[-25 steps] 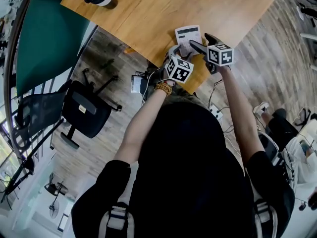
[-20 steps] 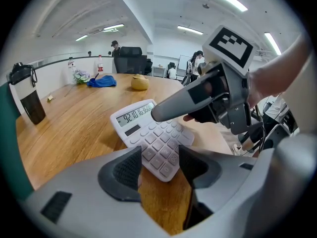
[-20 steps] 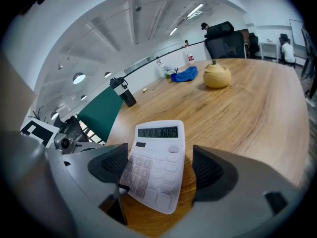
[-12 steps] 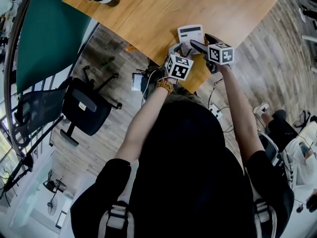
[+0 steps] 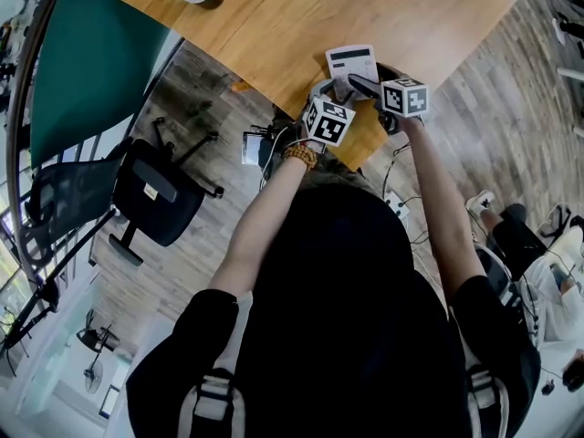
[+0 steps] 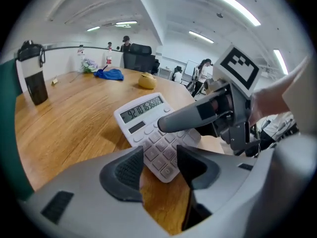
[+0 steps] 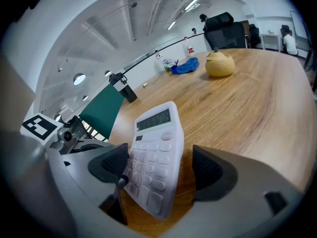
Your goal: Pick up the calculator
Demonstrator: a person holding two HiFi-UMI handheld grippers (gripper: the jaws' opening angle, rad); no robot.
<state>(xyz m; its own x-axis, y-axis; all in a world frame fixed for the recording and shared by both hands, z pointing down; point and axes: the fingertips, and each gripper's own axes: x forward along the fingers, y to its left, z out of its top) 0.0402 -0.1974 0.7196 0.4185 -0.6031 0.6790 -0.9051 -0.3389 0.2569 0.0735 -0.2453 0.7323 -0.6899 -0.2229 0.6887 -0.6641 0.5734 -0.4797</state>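
Jaws of left gripper (image 6: 159, 163) nip calculator (image 6: 146, 115) by its near corner, at worktop (image 5: 301, 21) edge. Right gripper (image 7: 161, 168) jaws spread, straddling it, one pad vs keys, prob. steadying the tilted body for lift.

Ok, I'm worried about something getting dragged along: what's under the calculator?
Only the wooden table shows around the calculator, whose near corner sits between the left gripper's pads. Whatever lies directly beneath it is covered by its own body.
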